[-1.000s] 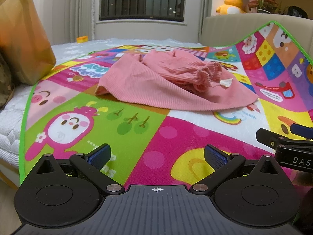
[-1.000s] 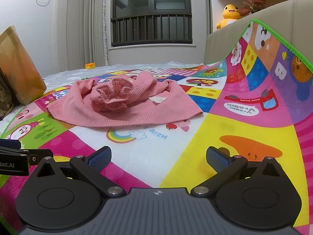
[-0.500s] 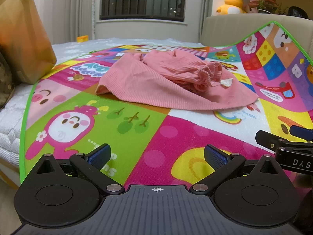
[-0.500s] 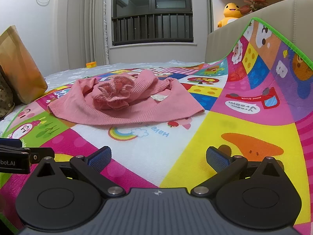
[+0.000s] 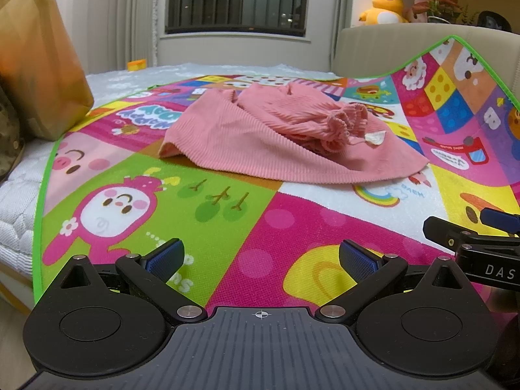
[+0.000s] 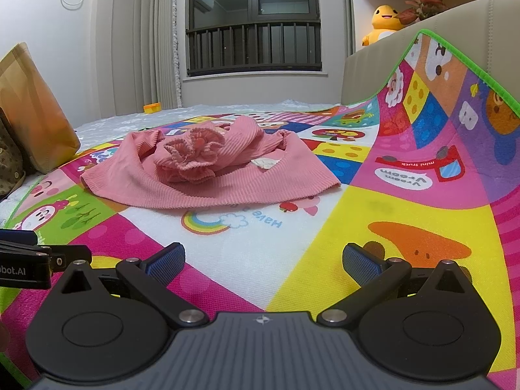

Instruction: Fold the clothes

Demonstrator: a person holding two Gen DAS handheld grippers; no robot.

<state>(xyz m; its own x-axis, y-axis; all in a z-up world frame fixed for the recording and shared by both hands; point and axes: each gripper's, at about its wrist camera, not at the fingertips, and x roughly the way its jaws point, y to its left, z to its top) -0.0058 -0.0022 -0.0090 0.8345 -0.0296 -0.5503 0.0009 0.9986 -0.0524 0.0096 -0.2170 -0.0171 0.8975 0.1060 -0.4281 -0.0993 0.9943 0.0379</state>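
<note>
A pink ribbed garment (image 5: 260,139) lies crumpled on a colourful cartoon play mat (image 5: 208,208) spread over a bed. Its ruffled cuff (image 6: 195,154) is bunched on top, and a white label (image 6: 265,162) shows beside it. My left gripper (image 5: 260,256) hovers open over the mat's near edge, well short of the garment, with nothing between its fingers. My right gripper (image 6: 263,258) is also open and empty, a little short of the garment's hem. Each gripper shows at the side of the other's view.
A brown paper bag (image 5: 35,65) stands at the left on the white mattress (image 5: 19,191). The mat's right edge climbs a beige headboard (image 6: 422,52). A yellow plush duck (image 5: 385,5) and a potted plant (image 5: 435,3) sit on the ledge behind. A small orange block (image 6: 152,108) lies far back.
The right gripper has crept a little closer to the garment and tilted slightly upward. The left gripper has barely moved. Both stay open.
</note>
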